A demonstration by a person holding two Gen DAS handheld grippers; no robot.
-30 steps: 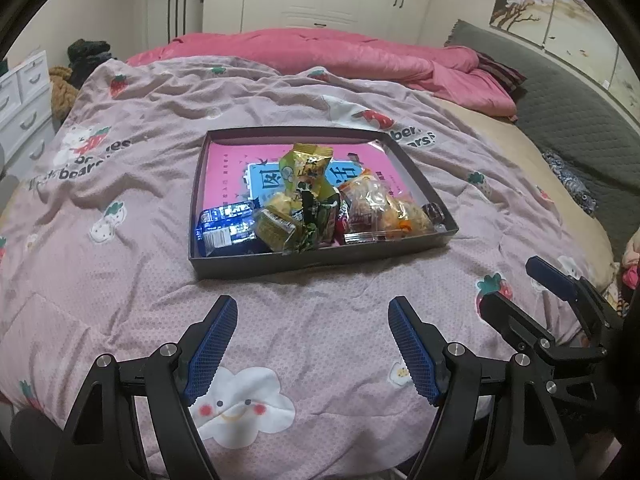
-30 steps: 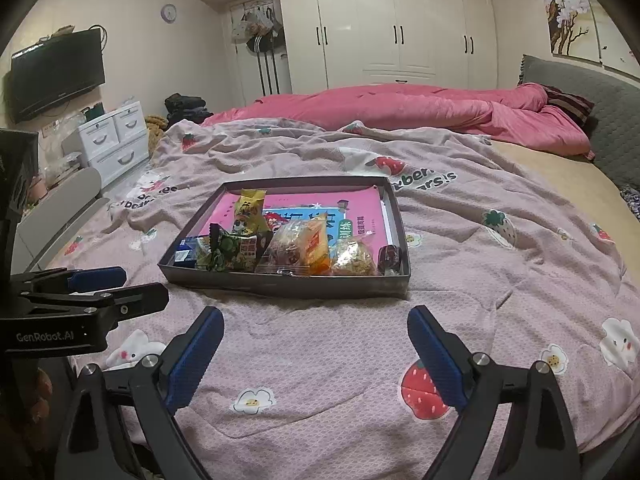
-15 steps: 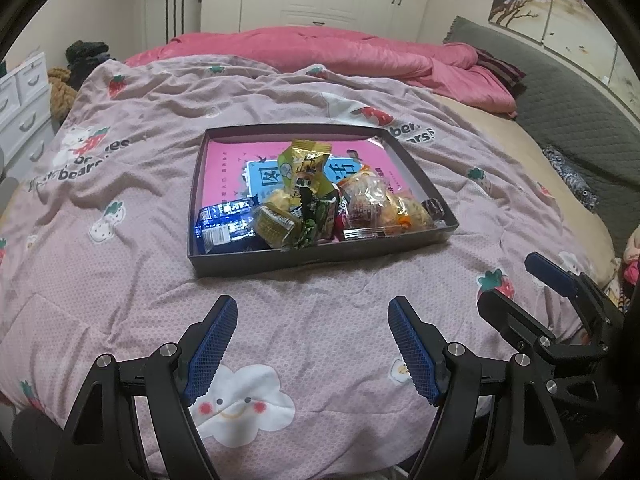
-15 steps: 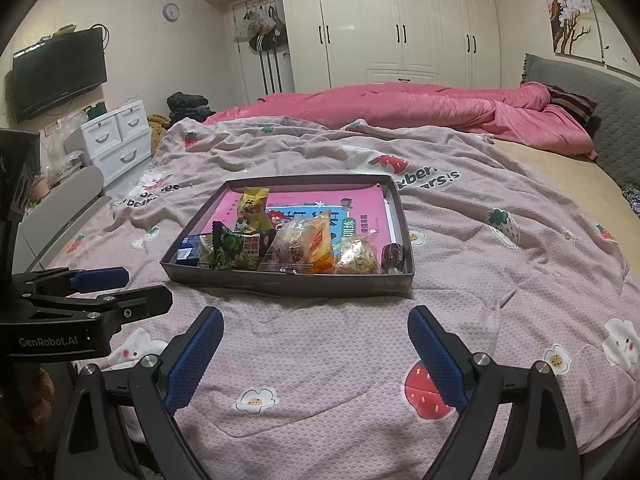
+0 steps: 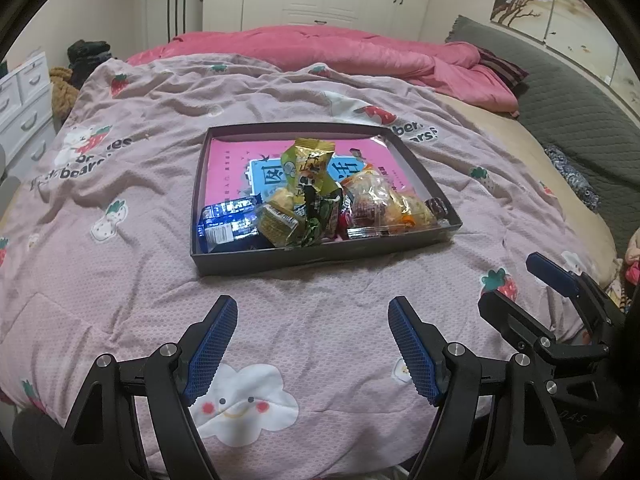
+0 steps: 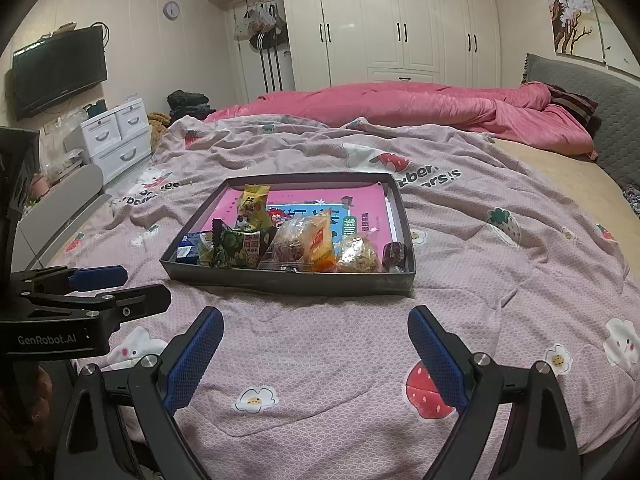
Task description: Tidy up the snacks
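A dark shallow box (image 5: 320, 258) (image 6: 280, 282) lies on the bed with a pink book in its bottom. Several snack packets are piled along its near side: a blue packet (image 5: 228, 226), a yellow-green bag (image 5: 310, 170) (image 6: 253, 206), a dark green packet (image 6: 232, 250), a clear orange-labelled bag (image 5: 372, 200) (image 6: 308, 240) and a small dark candy (image 6: 394, 252). My left gripper (image 5: 312, 344) is open and empty, short of the box. My right gripper (image 6: 314, 354) is open and empty, also short of the box. Each gripper shows at the side of the other's view.
The box sits on a pink strawberry-print quilt (image 5: 120, 260). A crumpled pink duvet (image 6: 420, 104) lies at the far side. White drawers (image 6: 116, 136) and a wall TV (image 6: 60, 68) stand at the left; wardrobes (image 6: 400, 28) are behind.
Both grippers have drifted very slightly; the box sits a touch higher in the left view and lower in the right. Nothing was taken hold of.
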